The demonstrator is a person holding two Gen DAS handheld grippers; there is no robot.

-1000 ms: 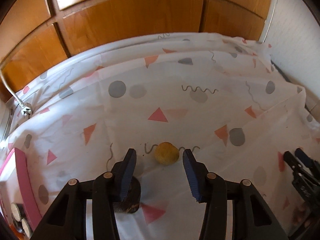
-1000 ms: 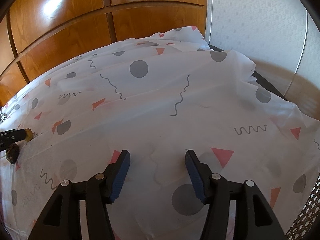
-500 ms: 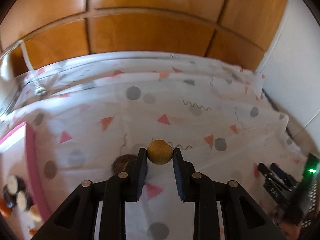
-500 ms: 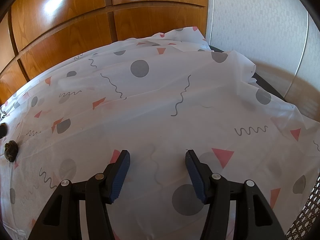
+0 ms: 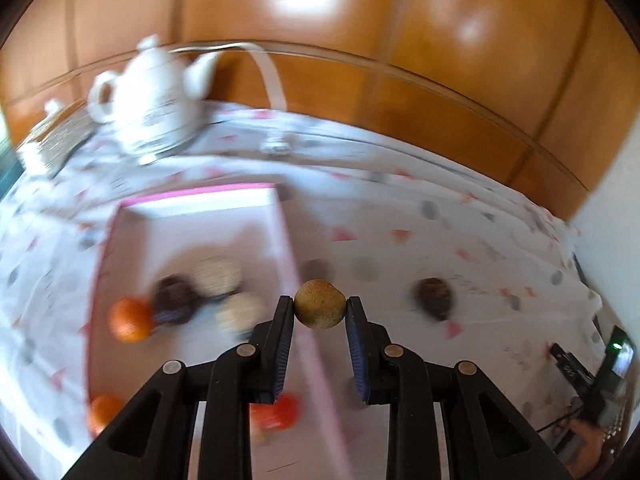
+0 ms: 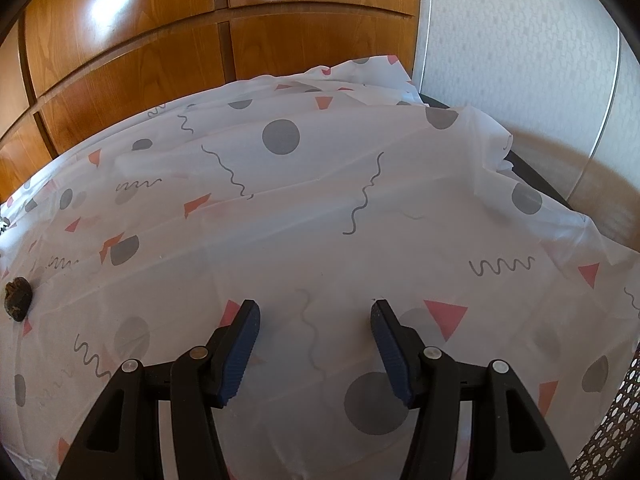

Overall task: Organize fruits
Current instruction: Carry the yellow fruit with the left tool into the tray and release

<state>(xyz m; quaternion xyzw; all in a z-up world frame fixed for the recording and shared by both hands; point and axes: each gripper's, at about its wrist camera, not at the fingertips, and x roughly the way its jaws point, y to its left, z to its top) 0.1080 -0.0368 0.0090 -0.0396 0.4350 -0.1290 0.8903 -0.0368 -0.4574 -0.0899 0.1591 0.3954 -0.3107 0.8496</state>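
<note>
Gripping a small yellow-brown fruit [image 5: 319, 304] between their blue pads, my left tongs [image 5: 320, 312] are clamped tight on it, and it sits right at the tips, clear of the cloth below. Just under and to the left of these tongs I see a pink-edged tray [image 5: 285, 240], its near wall running beneath the left finger. Inside it, to the left of the tips, lie an orange [image 5: 129, 319], a dark fruit [image 5: 174, 299] and two pale round ones, all blurred; a red fruit [image 5: 280, 411] shows low between the fingers. To the right of the tips a dark brown fruit [image 5: 435, 296] rests alone on the patterned counter [image 5: 480, 240]. Far beyond the tray stands a white teapot [image 5: 154, 100]

My right tongs [image 6: 315, 316] stand apart with nothing between them, hovering over bare cloth. That same dark fruit [image 6: 17, 298] lies well off to their left
</note>
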